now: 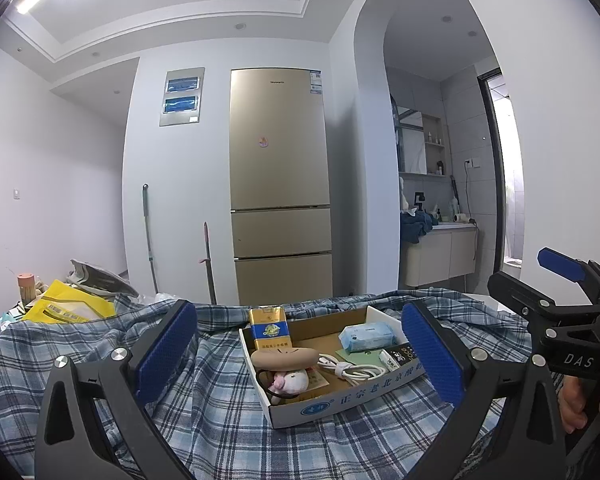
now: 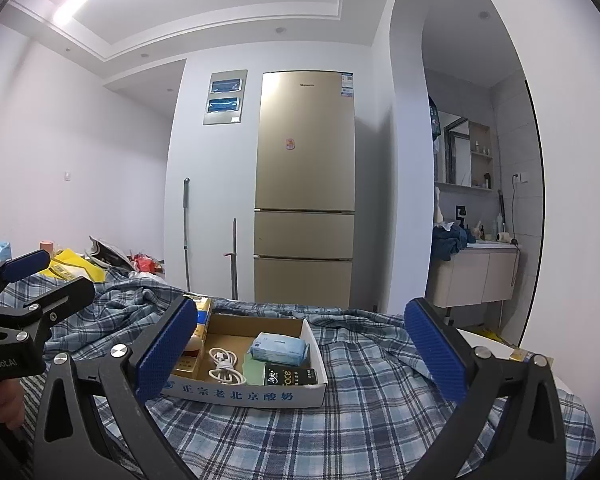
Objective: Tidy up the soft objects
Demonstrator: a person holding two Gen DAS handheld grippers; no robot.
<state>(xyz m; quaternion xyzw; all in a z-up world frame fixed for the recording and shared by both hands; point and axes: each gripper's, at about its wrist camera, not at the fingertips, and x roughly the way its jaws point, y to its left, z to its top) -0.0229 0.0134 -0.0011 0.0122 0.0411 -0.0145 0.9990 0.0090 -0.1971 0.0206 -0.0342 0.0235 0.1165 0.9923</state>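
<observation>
I held both tongs level over the bed, my left gripper and my right gripper each spread wide and pinching nothing, side by side and aimed at the shallow cardboard box that sat on the crumpled blue plaid cloth. The wide spread suited what lay ahead of them, I judged: squashy things that give under a narrow pinch. In the box a small pink-and-white plush toy lay at the near left corner under a tan round pad, with a coiled white cable, a pack of tissues, a black packet and an upright yellow carton around them. The box kept the small items together; whether they had been gathered there or waited to be sorted out, the scene fitted either. A beige fridge stood behind.
</observation>
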